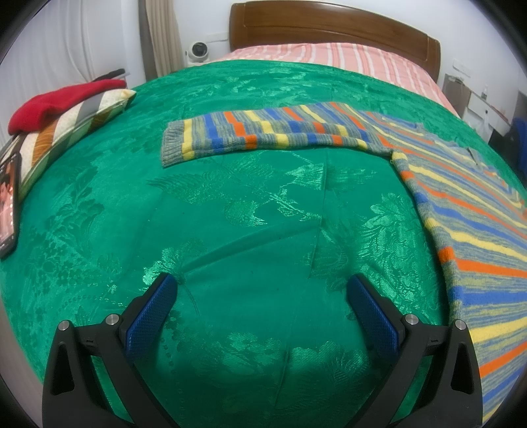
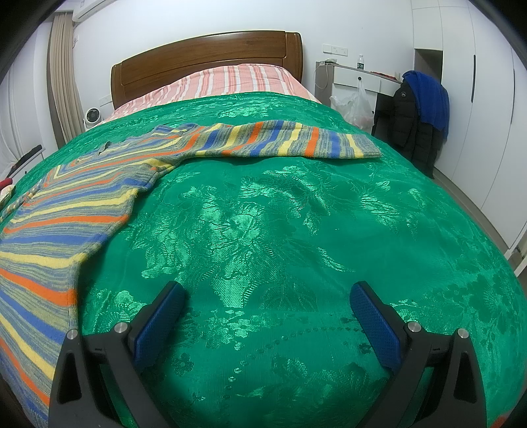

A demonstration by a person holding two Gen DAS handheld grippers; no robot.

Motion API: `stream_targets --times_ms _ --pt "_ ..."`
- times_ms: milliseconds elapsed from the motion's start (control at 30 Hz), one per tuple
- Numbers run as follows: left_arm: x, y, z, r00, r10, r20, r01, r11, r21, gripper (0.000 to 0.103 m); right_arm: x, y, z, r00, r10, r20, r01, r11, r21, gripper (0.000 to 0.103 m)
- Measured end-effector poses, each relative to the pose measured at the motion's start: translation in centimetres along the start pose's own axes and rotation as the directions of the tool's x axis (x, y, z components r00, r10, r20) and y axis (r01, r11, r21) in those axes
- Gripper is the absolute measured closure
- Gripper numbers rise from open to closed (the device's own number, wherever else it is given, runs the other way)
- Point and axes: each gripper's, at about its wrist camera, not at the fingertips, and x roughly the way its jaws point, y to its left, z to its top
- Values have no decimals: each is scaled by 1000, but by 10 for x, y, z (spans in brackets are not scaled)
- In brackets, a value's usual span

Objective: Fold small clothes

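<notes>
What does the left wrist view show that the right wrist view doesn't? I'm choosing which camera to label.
Left wrist only: red garment on a striped pillow, phone, open left gripper. Right wrist only: dark jacket, plastic bag, open right gripper. Both: striped sweater spread flat on the green bedspread, headboard.

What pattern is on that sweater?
The sweater has orange, blue, yellow and grey stripes, clearest in the right wrist view.

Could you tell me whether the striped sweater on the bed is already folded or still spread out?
Spread out. The striped sweater lies flat on the green bedspread, one sleeve stretched straight sideways, no fold visible.
</notes>
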Motion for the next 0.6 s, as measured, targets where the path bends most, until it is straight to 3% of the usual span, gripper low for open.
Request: stream_targets --times_ms 600 --pt "-2 2 3 1000 -1 8 1 1000 4 0 -2 -2 0 1000 -16 -3 16 1000 0 3"
